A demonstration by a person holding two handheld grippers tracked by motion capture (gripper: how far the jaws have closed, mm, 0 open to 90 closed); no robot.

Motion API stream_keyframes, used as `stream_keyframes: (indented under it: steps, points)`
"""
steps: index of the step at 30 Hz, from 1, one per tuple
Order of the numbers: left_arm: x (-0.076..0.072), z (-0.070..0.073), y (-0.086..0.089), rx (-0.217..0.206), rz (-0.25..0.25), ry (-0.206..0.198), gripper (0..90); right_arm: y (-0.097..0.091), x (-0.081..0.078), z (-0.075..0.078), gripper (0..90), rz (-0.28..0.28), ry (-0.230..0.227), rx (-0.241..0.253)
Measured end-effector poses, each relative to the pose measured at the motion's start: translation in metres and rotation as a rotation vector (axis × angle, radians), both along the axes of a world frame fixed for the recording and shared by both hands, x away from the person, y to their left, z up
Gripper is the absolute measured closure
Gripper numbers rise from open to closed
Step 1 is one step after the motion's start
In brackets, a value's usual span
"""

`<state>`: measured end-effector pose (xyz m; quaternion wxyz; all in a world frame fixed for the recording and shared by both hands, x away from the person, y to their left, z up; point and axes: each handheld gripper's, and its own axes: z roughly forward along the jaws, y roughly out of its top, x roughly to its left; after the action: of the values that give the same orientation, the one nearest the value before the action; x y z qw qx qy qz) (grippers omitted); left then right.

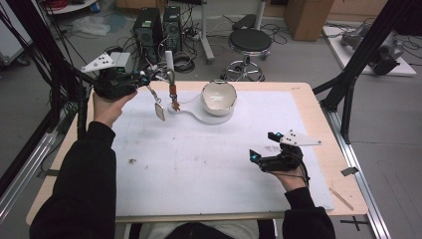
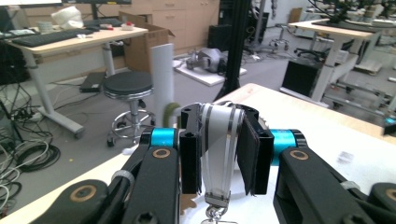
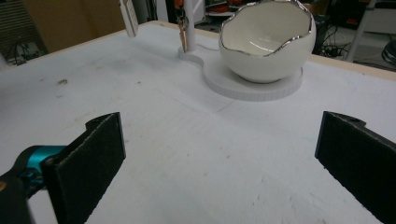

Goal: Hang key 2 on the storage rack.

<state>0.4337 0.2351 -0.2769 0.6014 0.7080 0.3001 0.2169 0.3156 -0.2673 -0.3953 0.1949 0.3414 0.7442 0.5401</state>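
Right gripper (image 1: 261, 149) idle near table front, jaws spread, empty. Left gripper (image 1: 141, 78) pinches white strap (image 2: 218, 154) with dangling tag (image 1: 159, 110), beside stand post (image 1: 169, 62). Eggshell bowl (image 1: 219, 97) beyond. Keep pinch firm, lift slowly, avoid snagging hook.

Lab room, grey floor (image 1: 298, 59), cluttered w/ cables.
Black round stool (image 1: 250, 41) behind the desk (image 1: 326, 164); two PC towers (image 1: 159, 27) on floor; black frame struts (image 1: 368, 55) at right; wood cabinets (image 2: 187, 18) along far wall.
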Motion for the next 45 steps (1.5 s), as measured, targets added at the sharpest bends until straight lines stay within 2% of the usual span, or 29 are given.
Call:
stream_keyframes:
  steps: [5,11,16,18,20,22,28,31,37,38,45]
  points:
    - [0.013,-0.003,0.003,0.006,0.028,0.009,72.0,-0.003,-0.008,-0.004,0.7,0.007,0.002,-0.017]
    - [0.026,0.001,0.007,0.004,0.067,0.002,72.0,-0.006,-0.018,-0.010,0.7,0.009,0.015,-0.029]
    - [0.041,0.003,0.011,0.026,0.100,0.023,72.1,-0.007,-0.021,-0.013,0.7,0.041,0.027,-0.025]
    - [0.044,0.004,0.013,0.017,0.115,0.019,72.2,-0.008,-0.021,-0.013,0.7,0.059,0.024,-0.026]
    - [0.048,0.002,0.016,0.010,0.126,0.018,72.2,-0.009,-0.022,-0.013,0.7,0.061,0.013,-0.023]
    - [0.051,-0.001,0.019,0.023,0.158,0.027,72.2,-0.011,-0.022,-0.013,0.6,0.055,0.014,-0.020]
    - [0.056,-0.002,0.031,-0.029,0.245,0.011,72.4,-0.017,-0.024,-0.018,0.7,0.036,0.017,-0.027]
    - [0.060,0.000,0.032,-0.049,0.271,0.022,72.5,-0.021,-0.023,-0.021,0.7,0.026,0.027,-0.023]
    - [0.065,0.009,0.021,-0.045,0.258,0.013,72.5,-0.022,-0.024,-0.021,0.7,0.024,0.020,-0.021]
    - [0.066,0.013,0.015,-0.045,0.253,0.004,72.4,-0.022,-0.024,-0.021,0.6,0.024,0.014,-0.025]
    - [0.069,0.014,-0.004,-0.022,0.217,-0.021,72.5,-0.025,-0.026,-0.022,0.6,0.017,0.012,-0.037]
